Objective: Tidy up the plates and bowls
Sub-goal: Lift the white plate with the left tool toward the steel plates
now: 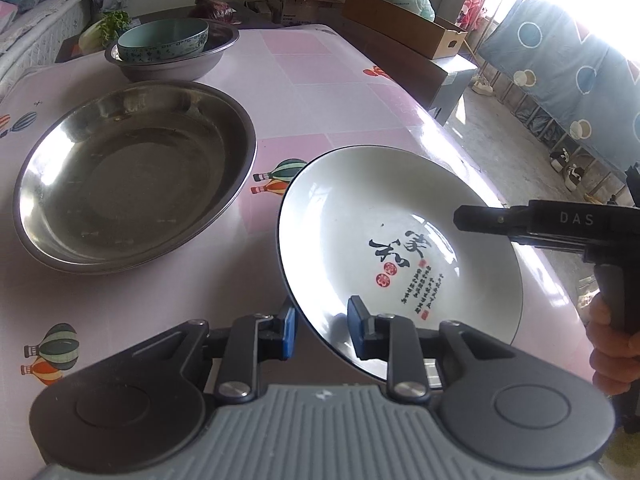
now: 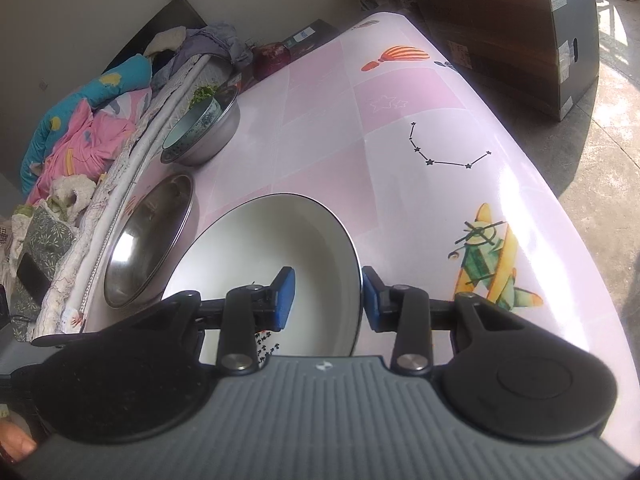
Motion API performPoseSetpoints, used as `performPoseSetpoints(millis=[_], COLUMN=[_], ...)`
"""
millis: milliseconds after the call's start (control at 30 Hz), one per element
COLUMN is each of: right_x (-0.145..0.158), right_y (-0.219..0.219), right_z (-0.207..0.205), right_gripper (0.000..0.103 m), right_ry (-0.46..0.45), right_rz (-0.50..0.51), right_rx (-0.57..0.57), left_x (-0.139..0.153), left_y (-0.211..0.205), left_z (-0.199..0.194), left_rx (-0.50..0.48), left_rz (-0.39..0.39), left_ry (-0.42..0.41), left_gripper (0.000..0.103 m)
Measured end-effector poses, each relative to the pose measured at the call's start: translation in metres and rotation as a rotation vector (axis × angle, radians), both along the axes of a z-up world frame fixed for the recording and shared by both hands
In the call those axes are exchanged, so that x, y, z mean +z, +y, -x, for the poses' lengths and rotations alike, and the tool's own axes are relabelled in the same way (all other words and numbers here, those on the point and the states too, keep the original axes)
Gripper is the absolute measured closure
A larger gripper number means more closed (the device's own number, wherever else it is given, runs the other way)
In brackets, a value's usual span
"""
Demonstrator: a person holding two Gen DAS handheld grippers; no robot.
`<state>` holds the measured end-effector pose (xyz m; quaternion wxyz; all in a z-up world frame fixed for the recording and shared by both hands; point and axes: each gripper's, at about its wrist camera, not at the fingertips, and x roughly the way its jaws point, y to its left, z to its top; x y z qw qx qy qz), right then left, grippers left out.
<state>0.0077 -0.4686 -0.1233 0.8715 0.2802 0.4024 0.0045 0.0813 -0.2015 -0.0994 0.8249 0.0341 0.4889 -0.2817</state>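
A white plate (image 1: 380, 216) with black calligraphy and a dark rim is tilted above the pink table. My left gripper (image 1: 322, 330) straddles its near rim, one pad under it and one inside, with a gap showing. My right gripper (image 2: 328, 300) straddles the plate's (image 2: 272, 248) right rim, also with a gap; it shows in the left wrist view (image 1: 480, 220) reaching over the plate. A wide steel plate (image 1: 132, 172) lies to the left. A teal bowl (image 1: 164, 40) sits inside a steel bowl (image 1: 176, 60) at the far end.
The table (image 1: 320, 92) has a pink cloth with balloon prints, and its right edge drops to the floor. Cardboard boxes (image 1: 404, 24) stand beyond it. A bed with bedding (image 2: 80, 128) runs along the table's left side.
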Motion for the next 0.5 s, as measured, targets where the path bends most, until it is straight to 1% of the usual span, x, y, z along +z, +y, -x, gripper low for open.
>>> performPoseSetpoints(millis=[333,500], right_x=[0.008,0.012], right_y=[0.058,0.085], right_z=[0.016,0.023], right_gripper=[0.064,0.063], right_ry=[0.034,0.041], right_rz=[-0.021,0.000], right_rx=[0.077,0.106], left_x=[0.005,0.007], left_y=[0.059,0.081], left_z=[0.024,0.034], left_rx=[0.051,0.068], left_rz=[0.005,0.006], left_ry=[0.033,0.029], left_gripper=[0.076,0.075])
